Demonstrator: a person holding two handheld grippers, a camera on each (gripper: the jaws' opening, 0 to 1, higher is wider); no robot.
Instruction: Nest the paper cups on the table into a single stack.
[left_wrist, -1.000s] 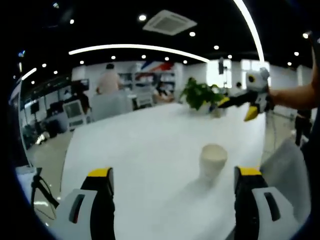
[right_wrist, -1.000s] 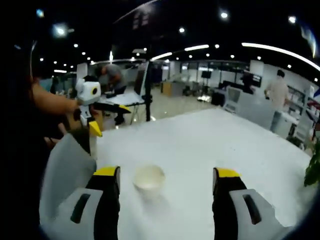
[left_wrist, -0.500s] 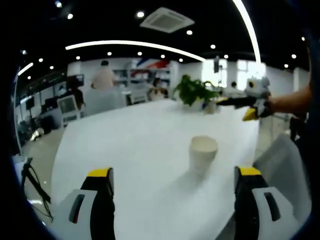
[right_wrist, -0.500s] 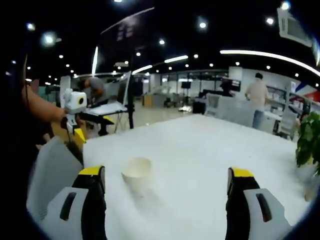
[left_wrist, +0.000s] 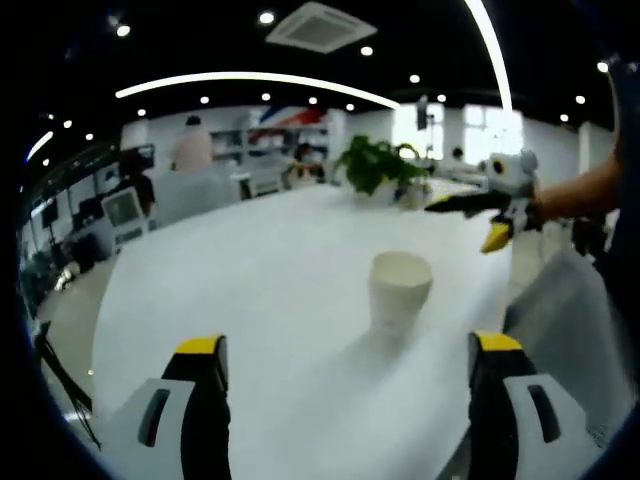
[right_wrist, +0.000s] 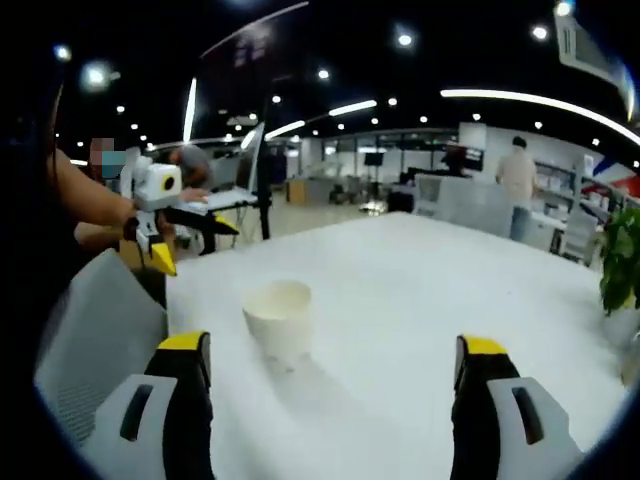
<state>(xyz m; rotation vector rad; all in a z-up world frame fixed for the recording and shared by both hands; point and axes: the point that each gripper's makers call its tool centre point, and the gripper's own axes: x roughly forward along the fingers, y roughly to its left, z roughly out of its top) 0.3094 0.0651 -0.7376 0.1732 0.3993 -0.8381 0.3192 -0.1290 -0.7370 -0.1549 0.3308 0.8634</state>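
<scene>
We take the white paper cup (left_wrist: 400, 290) (right_wrist: 279, 320) as our landmark: it stands upright, mouth up, on the broad white table (left_wrist: 260, 270) (right_wrist: 420, 290), near the edge closest to us. We see one cup from both sides; we cannot tell whether further cups wait elsewhere on the table.

Our left gripper (left_wrist: 346, 345) has its yellow-tipped jaws spread wide and holds nothing; the cup sits ahead of it, closer to its right jaw and well apart from both. Our right gripper (right_wrist: 332, 345) is likewise wide and empty, with the cup ahead and closer to its left jaw. Each gripper also shows in the other's view, beyond the cup (left_wrist: 490, 205) (right_wrist: 165, 215). A green potted plant (left_wrist: 378, 170) (right_wrist: 622, 265) stands far behind the cup.

We judge this to be the approach step, with nothing grasped yet. The next move calls for one gripper to centre its jaws around the cup's wall and close gently, since thin paper will crush or tip easily.
</scene>
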